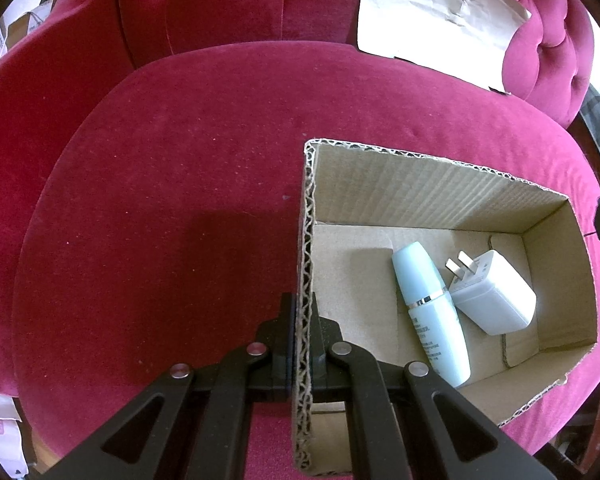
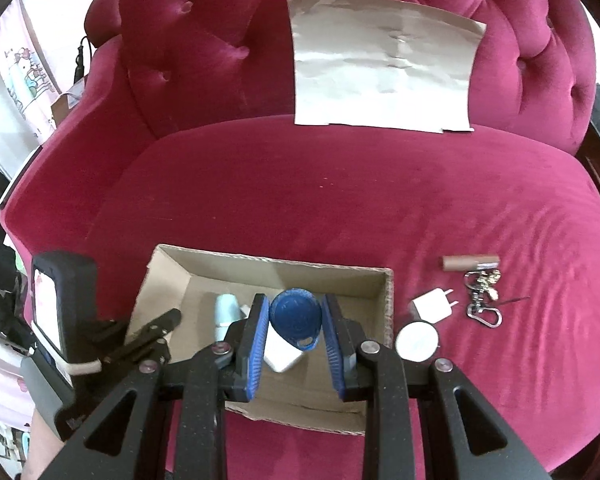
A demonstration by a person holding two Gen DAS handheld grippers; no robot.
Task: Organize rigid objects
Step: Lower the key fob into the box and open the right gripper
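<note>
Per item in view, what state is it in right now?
Left gripper: shut on the cardboard box wall.
Right gripper: shut on blue key fob, above the box.
Cardboard box: open-topped, upright.
Light blue bottle: lying inside box.
White charger: lying inside box.
Small white plug: on cushion, outside box.

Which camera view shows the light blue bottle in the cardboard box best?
The left wrist view. There the light blue bottle lies in full sight on the floor of the cardboard box, beside a white charger. In the right wrist view only its top end shows, behind the right gripper.
</note>
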